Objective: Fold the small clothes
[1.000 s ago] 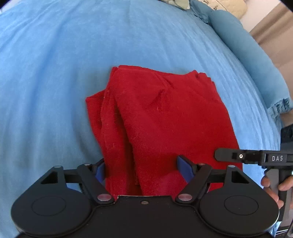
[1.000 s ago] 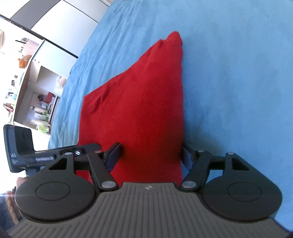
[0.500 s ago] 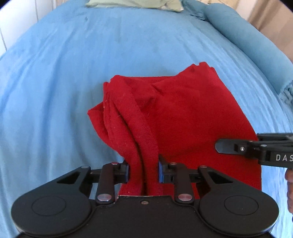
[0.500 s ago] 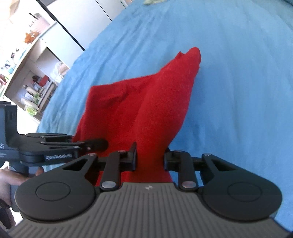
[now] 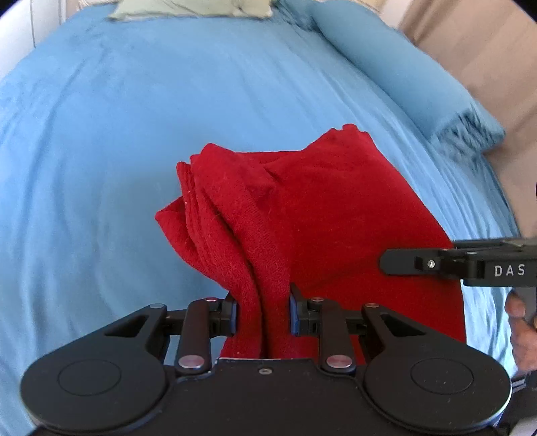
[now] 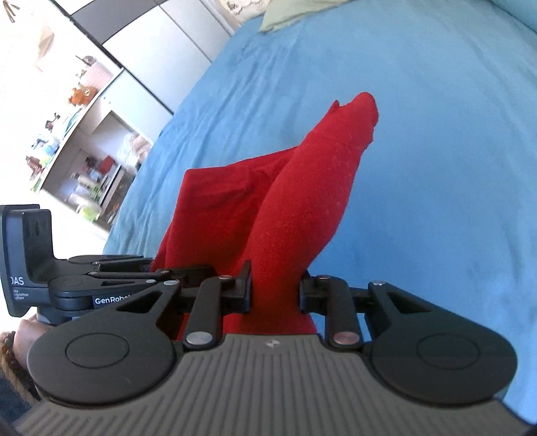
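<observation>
The left gripper is clamped on a bunched near corner of the red garment, its blue-padded fingers pressing thick gathered folds between them. The right gripper is likewise closed on the other near corner, the cloth rising out of its jaws in a stiff ridge toward a pointed far tip. Both sets of jaws have just been closing, and in each case the fabric sits between them. From the two grips outward, the garment's near edge is off the blue bedspread and stretched between the tools, which stand side by side and close together; the right one shows at the right edge of the left wrist view, the left one at the left edge of the right wrist view, with a hand on the handle. The far part of the garment seems to rest on the bed, directly ahead of both grippers and away from the person. Its held edge runs across, from one tool to the other, so neither hand is nearer; the fold probably turns on carrying that edge forward, over the resting part, toward the far edge. A pale green cloth lies well apart at the head of the bed.
</observation>
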A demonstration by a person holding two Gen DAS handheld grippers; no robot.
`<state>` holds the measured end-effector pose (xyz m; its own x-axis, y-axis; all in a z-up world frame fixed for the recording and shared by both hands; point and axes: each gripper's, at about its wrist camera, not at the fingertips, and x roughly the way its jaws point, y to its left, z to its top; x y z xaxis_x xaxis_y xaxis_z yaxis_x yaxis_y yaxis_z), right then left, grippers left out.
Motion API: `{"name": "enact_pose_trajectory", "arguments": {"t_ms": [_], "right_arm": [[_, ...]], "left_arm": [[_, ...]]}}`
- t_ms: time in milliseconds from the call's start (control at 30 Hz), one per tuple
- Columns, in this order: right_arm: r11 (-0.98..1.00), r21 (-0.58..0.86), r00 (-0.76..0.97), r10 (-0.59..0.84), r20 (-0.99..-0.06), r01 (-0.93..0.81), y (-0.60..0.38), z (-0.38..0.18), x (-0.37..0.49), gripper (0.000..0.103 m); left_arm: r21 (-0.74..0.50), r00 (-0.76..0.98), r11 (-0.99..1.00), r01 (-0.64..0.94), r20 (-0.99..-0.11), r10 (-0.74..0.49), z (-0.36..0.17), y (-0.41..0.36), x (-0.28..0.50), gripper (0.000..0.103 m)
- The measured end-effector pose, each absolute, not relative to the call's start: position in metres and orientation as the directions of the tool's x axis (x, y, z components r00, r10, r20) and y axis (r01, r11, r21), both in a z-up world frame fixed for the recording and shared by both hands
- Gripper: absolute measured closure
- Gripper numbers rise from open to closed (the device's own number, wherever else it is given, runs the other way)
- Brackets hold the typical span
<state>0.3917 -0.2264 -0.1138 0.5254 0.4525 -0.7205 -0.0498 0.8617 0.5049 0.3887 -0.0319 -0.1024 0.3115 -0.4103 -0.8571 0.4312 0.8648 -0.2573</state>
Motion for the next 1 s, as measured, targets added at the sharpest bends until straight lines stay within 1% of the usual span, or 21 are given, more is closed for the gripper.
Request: {"name": "enact_pose_trajectory", "arguments": {"t_ms": [67,167,200,233,267,300,333,367,400,433,500,533,567,633,700,800,933,1000], "right_arm": [[0.868,0.495,0.500,0.450,-0.740,-0.048,-0.240,-0.118,0.369,0.064],[0.880,0.475,0.456,0.429,-0.780,-0.016,-0.259,-0.145,0.339,0.064],[0.886,0.464,0.444,0.417,-0.793,-0.004,-0.263,-0.156,0.332,0.063],[0.892,0.453,0.433,0.409,-0.803,-0.002,-0.266,-0.167,0.325,0.063],[0.897,0.442,0.432,0.402,-0.808,-0.007,-0.269,-0.177,0.321,0.060],[0.894,0.448,0.440,0.404,-0.802,-0.004,-0.274,-0.187,0.315,0.054],[0.888,0.459,0.452,0.409,-0.792,0.001,-0.277,-0.192,0.311,0.051],[0.889,0.458,0.470,0.400,-0.787,0.013,-0.281,-0.196,0.307,0.040],[0.893,0.449,0.482,0.384,-0.788,0.022,-0.282,-0.197,0.305,0.032],[0.898,0.440,0.490,0.371,-0.789,0.028,-0.284,-0.197,0.304,0.029],[0.914,0.405,0.506,0.338,-0.794,0.026,-0.282,-0.188,0.299,0.013],[0.927,0.375,0.518,0.313,-0.797,0.017,-0.280,-0.181,0.296,0.008],[0.937,0.349,0.523,0.292,-0.801,0.010,-0.277,-0.174,0.293,0.000],[0.957,0.287,0.541,0.256,-0.801,-0.028,-0.273,-0.164,0.285,0.000],[0.970,0.239,0.525,0.230,-0.820,-0.050,-0.268,-0.162,0.279,0.000],[0.985,0.160,0.479,0.171,-0.861,-0.064,-0.256,-0.177,0.277,0.000],[0.990,0.138,0.492,0.139,-0.860,-0.038,-0.257,-0.197,0.270,0.000],[0.990,0.143,0.496,0.129,-0.858,-0.010,-0.260,-0.203,0.269,0.000]], "left_arm": [[-0.262,0.282,0.861,0.437,-0.869,-0.407,-0.119,-0.045,0.371,0.073],[-0.265,0.258,0.871,0.413,-0.884,-0.391,-0.150,-0.058,0.357,0.072],[-0.242,0.271,0.884,0.400,-0.890,-0.367,-0.158,-0.060,0.353,0.068],[-0.226,0.290,0.892,0.391,-0.890,-0.353,-0.163,-0.061,0.350,0.060],[-0.212,0.313,0.901,0.378,-0.887,-0.340,-0.166,-0.060,0.348,0.054],[-0.197,0.336,0.912,0.360,-0.885,-0.324,-0.167,-0.058,0.347,0.043],[-0.184,0.351,0.922,0.341,-0.885,-0.306,-0.167,-0.056,0.345,0.034],[-0.165,0.370,0.934,0.318,-0.885,-0.282,-0.165,-0.053,0.343,0.030],[-0.142,0.388,0.943,0.302,-0.885,-0.258,-0.163,-0.050,0.342,0.025],[-0.117,0.405,0.950,0.291,-0.884,-0.233,-0.160,-0.050,0.341,0.020],[-0.068,0.440,0.957,0.281,-0.877,-0.191,-0.153,-0.045,0.333,0.016],[-0.047,0.455,0.958,0.284,-0.873,-0.178,-0.148,-0.036,0.327,0.013],[-0.022,0.466,0.957,0.291,-0.870,-0.161,-0.145,-0.034,0.325,0.012],[0.026,0.474,0.954,0.297,-0.872,-0.124,-0.146,-0.033,0.321,0.011],[0.040,0.465,0.954,0.297,-0.879,-0.108,-0.152,-0.036,0.321,0.011],[0.063,0.465,0.952,0.298,-0.881,-0.087,-0.167,-0.035,0.323,0.008],[0.065,0.474,0.958,0.280,-0.877,-0.079,-0.183,-0.031,0.328,0.000],[0.061,0.476,0.959,0.276,-0.875,-0.082,-0.186,-0.024,0.325,0.000]]}}
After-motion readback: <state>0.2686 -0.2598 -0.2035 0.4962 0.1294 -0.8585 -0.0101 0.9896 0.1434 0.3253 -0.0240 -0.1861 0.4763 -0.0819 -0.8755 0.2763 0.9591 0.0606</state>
